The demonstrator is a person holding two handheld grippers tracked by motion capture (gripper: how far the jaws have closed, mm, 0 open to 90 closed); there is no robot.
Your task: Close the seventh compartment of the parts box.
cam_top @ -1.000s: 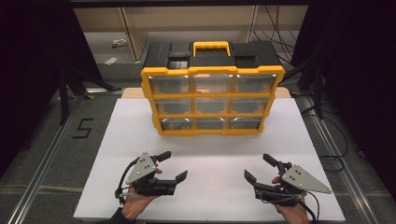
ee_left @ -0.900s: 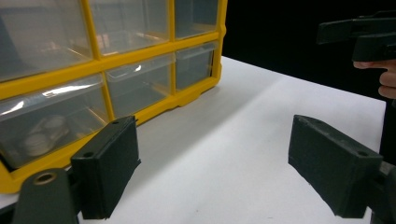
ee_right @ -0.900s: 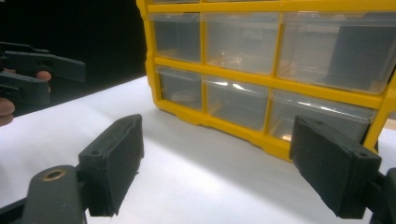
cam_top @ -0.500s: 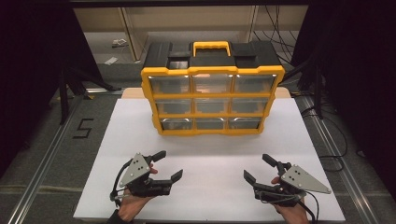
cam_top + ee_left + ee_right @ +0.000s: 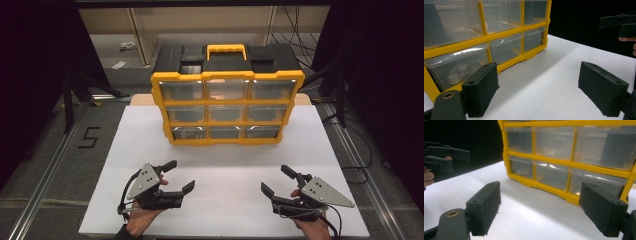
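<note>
We hold the left gripper (image 5: 179, 176) low over the near left part of the white table (image 5: 230, 165), and its jaws stand wide apart with nothing between them. The right gripper (image 5: 274, 181) is over the near right part of the same table, and its jaws are also spread wide and hold nothing. The two grippers are well apart from each other, and both are well apart from the yellow drawer cabinet (image 5: 227, 107).

This cabinet stands upright at the far middle of the table, with its front turned to us. It has a black top with a yellow handle (image 5: 226, 50) and three rows of three clear drawers.

In the left gripper view we see the cabinet (image 5: 506, 60) from a low angle on the left, and the nearest bottom drawer (image 5: 456, 66) has some pale small objects inside; what they are we cannot tell. In the right gripper view the cabinet (image 5: 564, 162) is ahead and to the right, and the other gripper (image 5: 446, 155) shows at the far left with a hand (image 5: 427, 177) behind it. In this view the bottom drawer at the right (image 5: 596, 183) shows a small orange spot near its lower edge.
</note>
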